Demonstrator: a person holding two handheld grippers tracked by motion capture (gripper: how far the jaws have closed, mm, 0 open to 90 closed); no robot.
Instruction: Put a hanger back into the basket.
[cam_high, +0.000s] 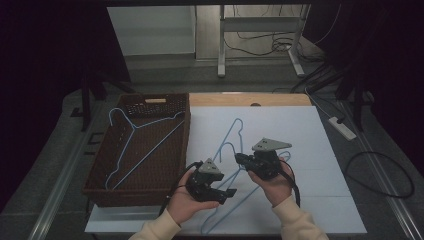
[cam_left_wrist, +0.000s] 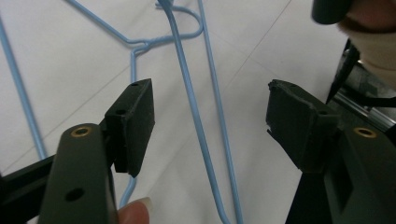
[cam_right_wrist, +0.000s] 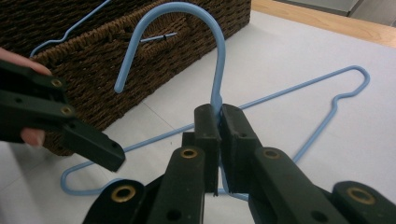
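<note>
— What does the right gripper (cam_right_wrist: 218, 122) have hold of?

— A light blue wire clothes hanger (cam_right_wrist: 217, 74). In the right gripper view the two black jaws are pressed together on the wire just below its curved hook, and the hook rises above them, bending over to the left.

— And where is that hanger on the table?

— On the white table top (cam_high: 300, 130), just to the right of the dark brown woven wicker basket (cam_high: 102, 170). From the high view its hook end (cam_high: 238, 131) points toward the far side, while its long wires run back toward the person, passing under and between the two hands.

— The left gripper (cam_left_wrist: 210, 119)?

— Its jaws stand wide apart, closed on nothing. In the left gripper view two of the blue wires run down between them, lying on the white surface below; whether the jaws touch the wire I cannot tell. The high view shows this gripper (cam_high: 223, 190) held low near the table's front edge, just beside the right one (cam_high: 239, 159).

— Anything in the basket?

— A second light blue wire hanger (cam_high: 132, 145) lies inside it — hook toward the far left corner, its long bar slanting across the bottom.
</note>
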